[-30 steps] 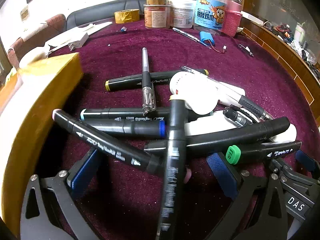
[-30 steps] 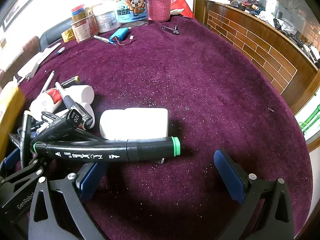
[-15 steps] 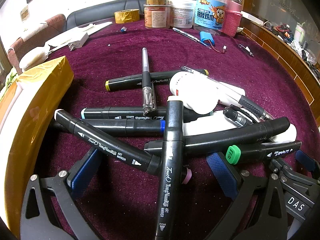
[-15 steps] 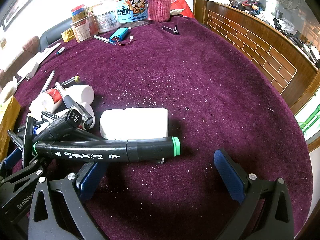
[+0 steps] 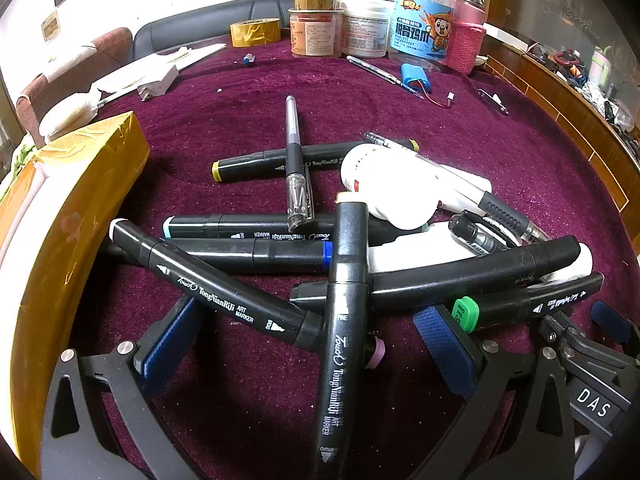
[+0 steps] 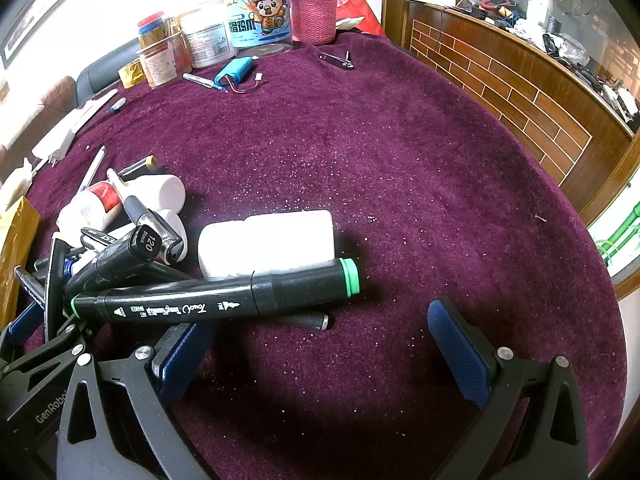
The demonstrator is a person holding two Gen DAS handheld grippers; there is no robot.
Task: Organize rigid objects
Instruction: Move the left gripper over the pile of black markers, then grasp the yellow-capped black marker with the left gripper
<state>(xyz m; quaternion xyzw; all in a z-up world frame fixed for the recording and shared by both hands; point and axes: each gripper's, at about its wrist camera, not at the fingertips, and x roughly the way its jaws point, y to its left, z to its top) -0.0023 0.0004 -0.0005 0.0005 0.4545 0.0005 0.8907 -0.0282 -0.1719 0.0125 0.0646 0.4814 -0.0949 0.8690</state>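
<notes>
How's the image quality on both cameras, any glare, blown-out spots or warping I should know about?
Left wrist view: the window strip behind the jars is blown out to white, the yellow box bows with fisheye warping, and the markers stay sharp. Right wrist view: the white bottle is overexposed and loses surface detail, the wooden edge curves strongly, and the corners go dark.

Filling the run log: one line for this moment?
left gripper: open, over marker pile | right gripper: open, empty, near green-capped marker | yellow box: at left
</notes>
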